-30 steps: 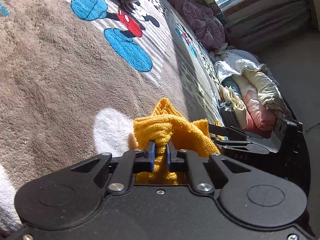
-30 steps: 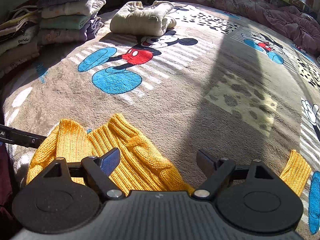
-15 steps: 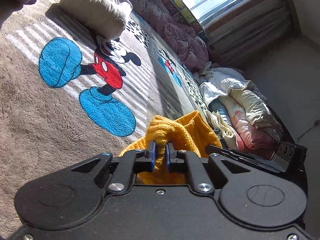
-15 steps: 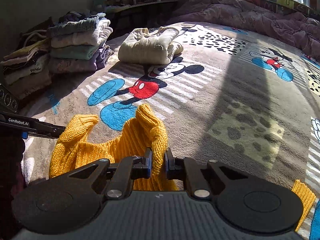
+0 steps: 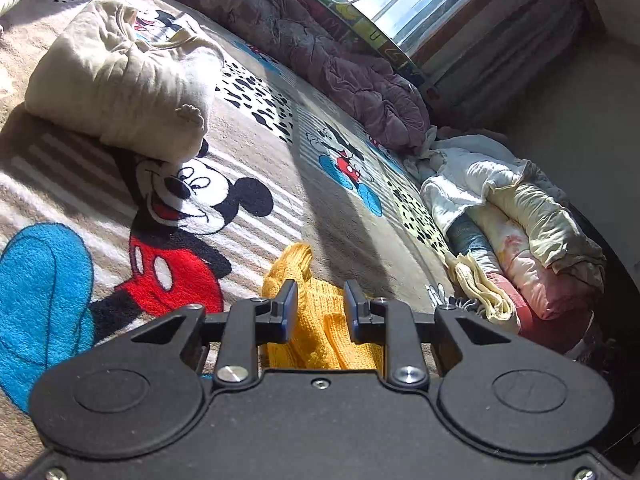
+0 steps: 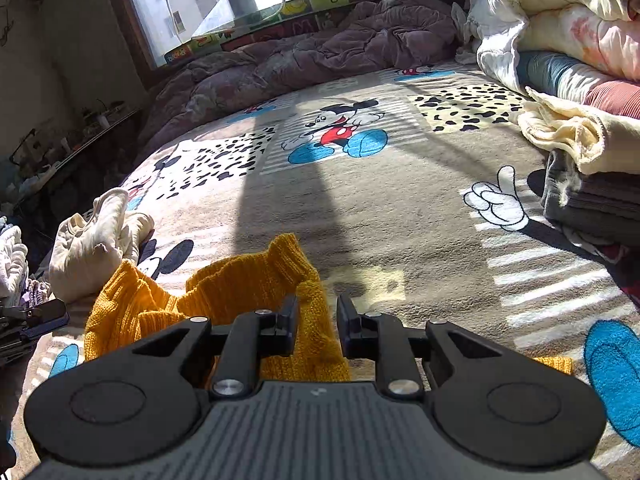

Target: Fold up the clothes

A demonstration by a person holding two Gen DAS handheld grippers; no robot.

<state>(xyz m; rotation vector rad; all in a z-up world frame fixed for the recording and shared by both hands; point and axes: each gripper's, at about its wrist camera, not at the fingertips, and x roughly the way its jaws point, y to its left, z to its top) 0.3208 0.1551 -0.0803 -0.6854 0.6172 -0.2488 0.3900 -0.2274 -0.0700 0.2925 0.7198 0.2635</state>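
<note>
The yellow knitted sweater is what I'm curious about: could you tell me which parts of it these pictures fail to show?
- Left wrist view: the yellow sweater shows only between the open left gripper fingers; the gripper body hides its near part.
- Right wrist view: the right gripper body covers the sweater's near edge; one yellow bit peeks out at its right.
- Neither view shows whether the fold lies neat.

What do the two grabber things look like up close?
The left gripper is matte black, with two round discs, silver screws and blue pads on its fingers. The right gripper is the same shape, but its body is ribbed grey and its finger pads look dark.
</note>
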